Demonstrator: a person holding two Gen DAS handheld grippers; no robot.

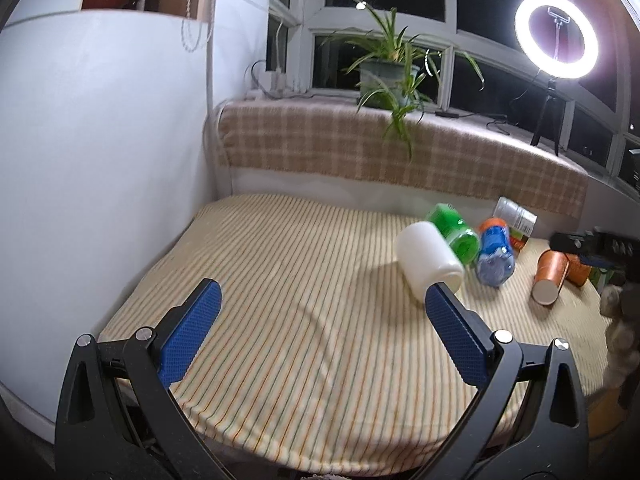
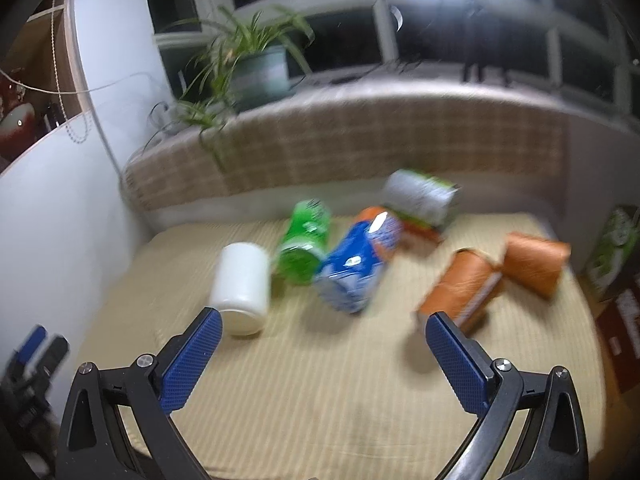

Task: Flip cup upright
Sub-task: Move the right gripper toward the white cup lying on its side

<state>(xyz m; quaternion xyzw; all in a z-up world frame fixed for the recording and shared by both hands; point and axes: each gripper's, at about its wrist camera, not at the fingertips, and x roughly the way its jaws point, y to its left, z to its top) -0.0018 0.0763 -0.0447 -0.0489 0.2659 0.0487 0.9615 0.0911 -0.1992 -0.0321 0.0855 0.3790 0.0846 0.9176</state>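
Note:
A white cup [image 1: 430,262] lies on its side on the striped mat [image 1: 280,300], just past the right fingertip of my left gripper [image 1: 322,300], which is open and empty. In the right wrist view the white cup [image 2: 242,288] lies beyond the left fingertip of my right gripper [image 2: 324,326], also open and empty. Two orange cups [image 2: 464,286] [image 2: 534,266] lie on their sides at the right; one shows in the left wrist view [image 1: 552,276].
A green bottle [image 2: 304,242], a blue bottle with an orange cap [image 2: 356,266] and a grey-labelled container [image 2: 422,196] lie tipped behind the cups. A plaid-covered ledge [image 1: 380,152] carries a potted plant [image 1: 386,76] and a ring light [image 1: 556,36]. A white wall [image 1: 100,160] stands at the left.

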